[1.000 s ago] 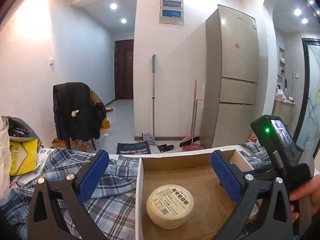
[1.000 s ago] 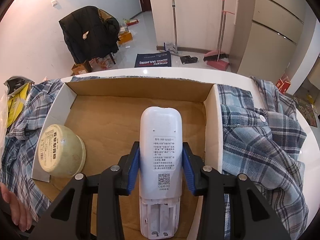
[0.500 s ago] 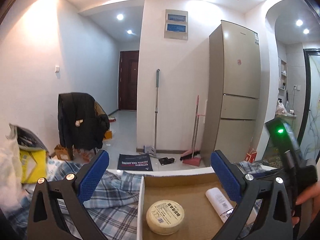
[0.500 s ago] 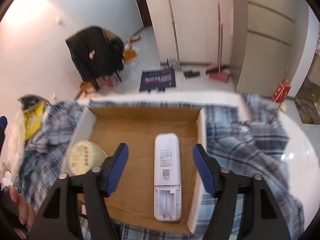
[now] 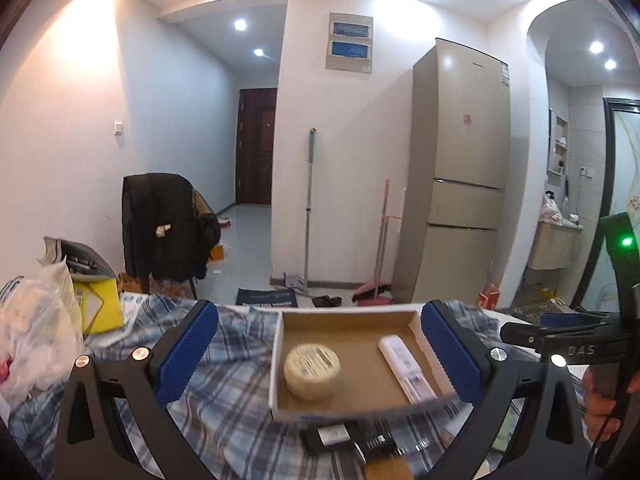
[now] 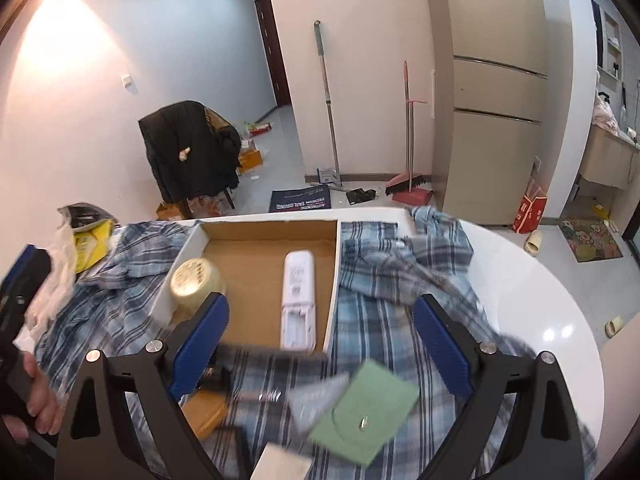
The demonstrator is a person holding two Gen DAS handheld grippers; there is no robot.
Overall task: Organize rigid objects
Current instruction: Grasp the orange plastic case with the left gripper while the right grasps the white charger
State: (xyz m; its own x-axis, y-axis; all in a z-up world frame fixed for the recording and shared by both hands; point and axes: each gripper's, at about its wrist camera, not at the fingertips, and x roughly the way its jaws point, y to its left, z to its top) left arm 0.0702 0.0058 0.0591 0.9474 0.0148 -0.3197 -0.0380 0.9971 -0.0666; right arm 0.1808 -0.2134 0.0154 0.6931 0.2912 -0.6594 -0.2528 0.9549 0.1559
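Note:
A shallow cardboard box (image 6: 248, 236) (image 5: 348, 320) lies on a plaid shirt on the white table. Inside it, a white remote (image 6: 298, 298) (image 5: 406, 366) lies face down at the right and a round cream tin (image 6: 195, 280) (image 5: 312, 366) sits at the left. My right gripper (image 6: 320, 344) is open and empty, pulled back above the box's near edge. My left gripper (image 5: 320, 354) is open and empty, raised before the box. Near me lie a green pouch (image 6: 366, 410), black items (image 5: 344, 438) and a tan block (image 6: 206, 412).
The plaid shirt (image 6: 400, 308) covers most of the table (image 6: 540, 312). A plastic bag (image 5: 36, 320) and yellow package (image 5: 100, 304) sit at the left. A chair with a black coat (image 5: 160, 232), broom and fridge (image 5: 460, 184) stand beyond.
My right gripper opened, left the remote in the box and drew back and up. My left gripper also pulled back, bringing the items near me into view.

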